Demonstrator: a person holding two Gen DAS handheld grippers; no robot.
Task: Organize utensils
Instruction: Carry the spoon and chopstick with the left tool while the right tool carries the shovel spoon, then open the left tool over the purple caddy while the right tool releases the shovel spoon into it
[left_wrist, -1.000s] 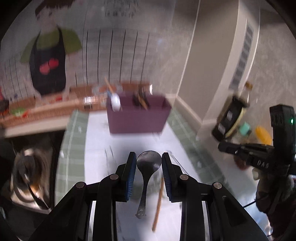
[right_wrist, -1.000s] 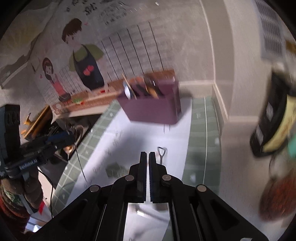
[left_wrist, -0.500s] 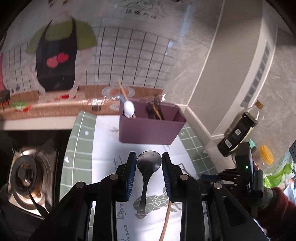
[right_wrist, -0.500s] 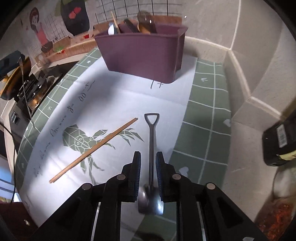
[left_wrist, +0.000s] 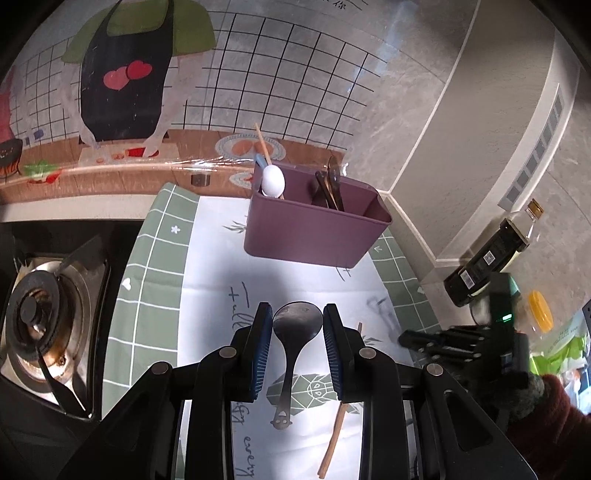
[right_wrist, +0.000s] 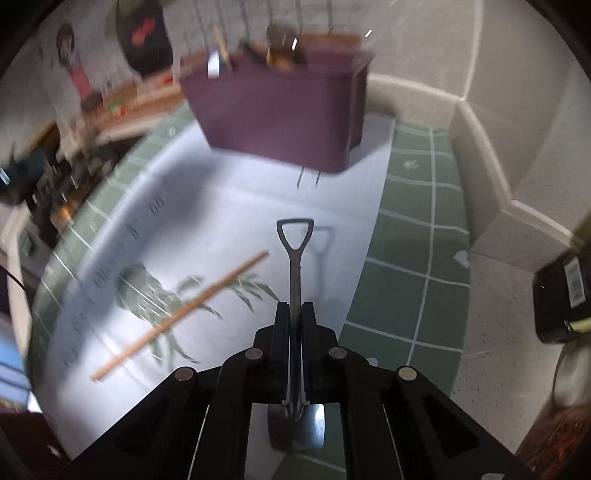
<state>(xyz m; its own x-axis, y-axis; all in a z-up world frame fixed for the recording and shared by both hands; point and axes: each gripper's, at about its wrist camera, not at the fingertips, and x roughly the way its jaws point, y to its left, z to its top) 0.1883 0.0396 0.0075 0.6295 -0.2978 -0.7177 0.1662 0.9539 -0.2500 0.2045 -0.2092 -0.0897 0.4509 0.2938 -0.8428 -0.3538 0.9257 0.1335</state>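
A purple utensil caddy (left_wrist: 314, 229) stands at the back of the mat and holds a white spoon (left_wrist: 273, 180), a chopstick and dark utensils. My left gripper (left_wrist: 297, 314) is open above a black ladle-shaped spoon (left_wrist: 295, 332) lying on the mat between its fingers. A wooden chopstick (left_wrist: 338, 428) lies to its right. My right gripper (right_wrist: 294, 312) is shut on the handle of a metal shovel-shaped spoon (right_wrist: 294, 258), lifted just above the mat. The caddy (right_wrist: 280, 110) and the chopstick (right_wrist: 181, 314) also show in the right wrist view.
A green-checked and white mat (left_wrist: 155, 295) covers the counter. A gas burner (left_wrist: 40, 325) sits at the left. A dark sauce bottle (left_wrist: 491, 254) and a yellow-lidded jar (left_wrist: 540, 314) stand at the right by the wall. The wall corner is behind the caddy.
My right gripper came down over the shovel spoon, closed on its handle and lifted it slightly. My left gripper stayed open over the black spoon.
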